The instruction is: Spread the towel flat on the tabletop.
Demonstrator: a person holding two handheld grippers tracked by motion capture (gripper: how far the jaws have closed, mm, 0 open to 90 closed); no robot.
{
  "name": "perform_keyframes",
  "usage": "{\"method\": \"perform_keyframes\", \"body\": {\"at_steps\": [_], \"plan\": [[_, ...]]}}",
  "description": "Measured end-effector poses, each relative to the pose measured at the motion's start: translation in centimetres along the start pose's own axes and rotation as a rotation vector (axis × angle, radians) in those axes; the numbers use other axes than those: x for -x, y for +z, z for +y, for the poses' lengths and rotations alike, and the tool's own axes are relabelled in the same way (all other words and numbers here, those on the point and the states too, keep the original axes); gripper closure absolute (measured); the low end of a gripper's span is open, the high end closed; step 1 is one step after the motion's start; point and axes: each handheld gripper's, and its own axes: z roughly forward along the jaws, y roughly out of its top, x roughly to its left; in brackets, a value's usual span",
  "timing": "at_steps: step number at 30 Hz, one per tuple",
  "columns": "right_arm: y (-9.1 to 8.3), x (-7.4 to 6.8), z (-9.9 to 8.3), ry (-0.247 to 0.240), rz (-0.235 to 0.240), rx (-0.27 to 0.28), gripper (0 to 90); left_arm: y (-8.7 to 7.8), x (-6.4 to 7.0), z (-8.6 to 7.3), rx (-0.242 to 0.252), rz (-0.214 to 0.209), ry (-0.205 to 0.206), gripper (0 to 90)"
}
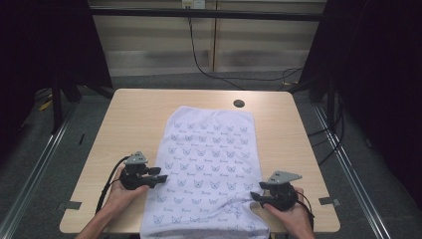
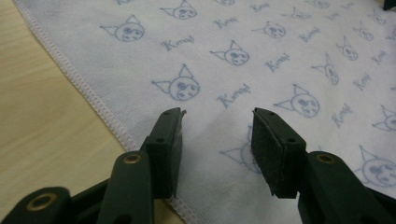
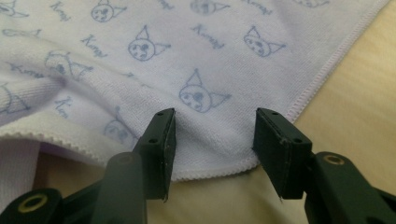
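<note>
A white towel [image 1: 209, 164] printed with blue cat faces lies lengthwise down the middle of the table, its near end hanging over the front edge. My left gripper [image 1: 158, 175] is at the towel's left edge, open, its jaws over the stitched hem [image 2: 93, 100]. My right gripper [image 1: 255, 196] is at the towel's right edge near the front, open, jaws either side of the hem [image 3: 215, 170]. There the cloth [image 3: 70, 88] is rumpled into a fold. Nothing is held in the left gripper [image 2: 217, 116] or the right gripper [image 3: 215, 114].
The light wooden table [image 1: 134, 114] has a dark round hole [image 1: 239, 103] near its far edge. Bare wood runs along both sides of the towel. Black cables [image 1: 219, 74] trail on the floor behind, with dark curtains at left and right.
</note>
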Motion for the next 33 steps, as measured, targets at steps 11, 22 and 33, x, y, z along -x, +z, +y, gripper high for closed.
{"method": "perform_keyframes", "body": {"at_steps": [11, 22, 33], "plan": [[-2.6, -3.7, -1.9, -0.002, 0.140, -0.024, 49.1, -3.2, 4.4, -3.1, -0.063, -0.105, 0.049, 58.6], [2.8, 1.4, 5.3, 0.018, 0.081, 0.100, 49.1, 0.7, -0.7, 3.0, 0.018, -0.008, -0.014, 60.3], [7.0, 2.1, 6.7, 0.043, 0.074, 0.041, 48.7, 2.2, -1.2, 2.1, -0.002, -0.009, -0.001, 58.4]]}}
